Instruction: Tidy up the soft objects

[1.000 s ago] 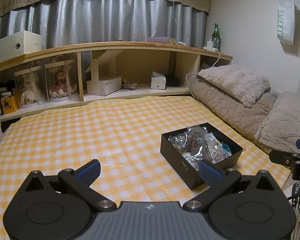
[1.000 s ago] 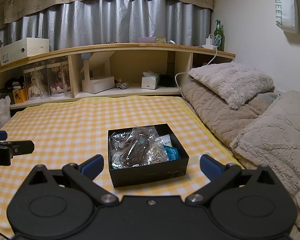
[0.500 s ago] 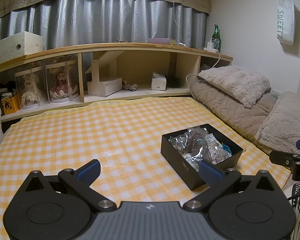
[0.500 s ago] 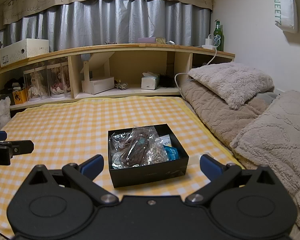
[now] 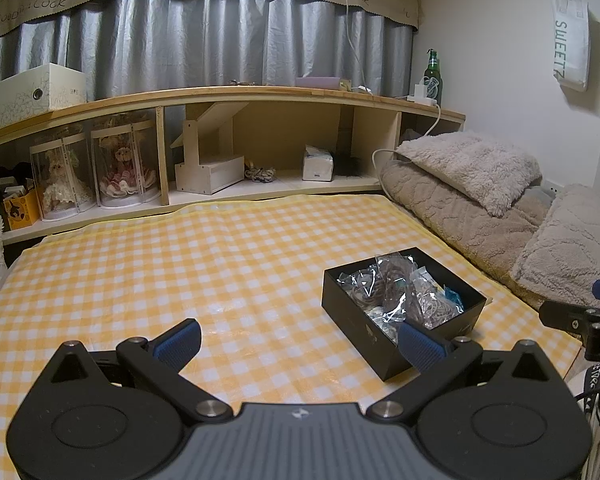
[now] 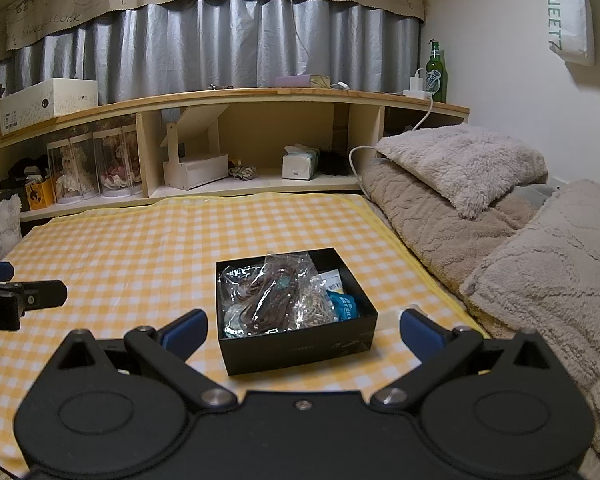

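1. Down on the yellow-and-white checked cloth (image 5: 220,256), seen from the left wrist, sits an open black rectangular cardboard box (image 5: 396,320), stuffed with crinkly clear plastic bags of brown cords (image 5: 396,284). The left gripper (image 5: 298,340) hangs over bare cloth to the left of the box, jaws wide apart and empty; its right blue fingertip overlaps the box's near corner in the picture. The other gripper's black tip shows to the right of the box, above the cloth's edge.

2. From the right wrist, the right gripper (image 6: 302,328) faces the same box (image 6: 296,348) squarely, the box's front wall showing between its spread, empty blue-padded fingers (image 6: 184,328). A blue packet (image 6: 344,306) lies in the box's right side beside the bags. Fluffy beige pillows (image 6: 460,164) are piled to the right of the box, and a long wooden shelf unit (image 6: 220,100) stands beyond it.
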Action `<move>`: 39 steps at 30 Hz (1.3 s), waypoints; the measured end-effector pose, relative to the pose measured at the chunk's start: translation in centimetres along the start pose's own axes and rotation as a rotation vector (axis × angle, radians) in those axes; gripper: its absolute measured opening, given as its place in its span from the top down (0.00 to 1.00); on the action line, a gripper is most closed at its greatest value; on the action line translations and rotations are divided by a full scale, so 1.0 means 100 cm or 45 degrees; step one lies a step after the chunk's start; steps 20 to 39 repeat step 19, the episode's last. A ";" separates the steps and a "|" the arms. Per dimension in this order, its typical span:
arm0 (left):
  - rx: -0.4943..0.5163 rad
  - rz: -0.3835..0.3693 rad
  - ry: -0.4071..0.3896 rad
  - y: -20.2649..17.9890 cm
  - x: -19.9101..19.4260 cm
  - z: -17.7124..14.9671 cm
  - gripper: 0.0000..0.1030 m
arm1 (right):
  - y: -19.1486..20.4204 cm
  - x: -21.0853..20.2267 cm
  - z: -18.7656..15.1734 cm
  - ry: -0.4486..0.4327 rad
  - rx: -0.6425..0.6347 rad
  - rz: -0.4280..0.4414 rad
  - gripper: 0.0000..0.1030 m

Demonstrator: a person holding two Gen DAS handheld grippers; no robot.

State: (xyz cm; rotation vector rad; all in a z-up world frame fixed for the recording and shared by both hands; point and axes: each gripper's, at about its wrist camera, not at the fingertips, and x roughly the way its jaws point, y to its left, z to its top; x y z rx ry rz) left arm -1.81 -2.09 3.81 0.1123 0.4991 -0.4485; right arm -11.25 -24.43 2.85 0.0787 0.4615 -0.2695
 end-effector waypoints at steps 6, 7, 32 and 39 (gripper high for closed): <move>0.003 0.008 -0.006 0.000 -0.002 0.001 0.00 | 0.000 0.000 0.000 0.000 0.001 0.000 0.00; 0.002 0.009 -0.006 0.000 -0.002 0.001 0.00 | 0.000 0.000 0.000 -0.001 0.001 0.001 0.00; -0.009 0.022 -0.002 -0.001 -0.001 0.001 0.00 | -0.001 -0.001 0.000 -0.001 0.003 0.001 0.00; -0.009 0.022 -0.002 -0.001 -0.001 0.001 0.00 | -0.001 -0.001 0.000 -0.001 0.003 0.001 0.00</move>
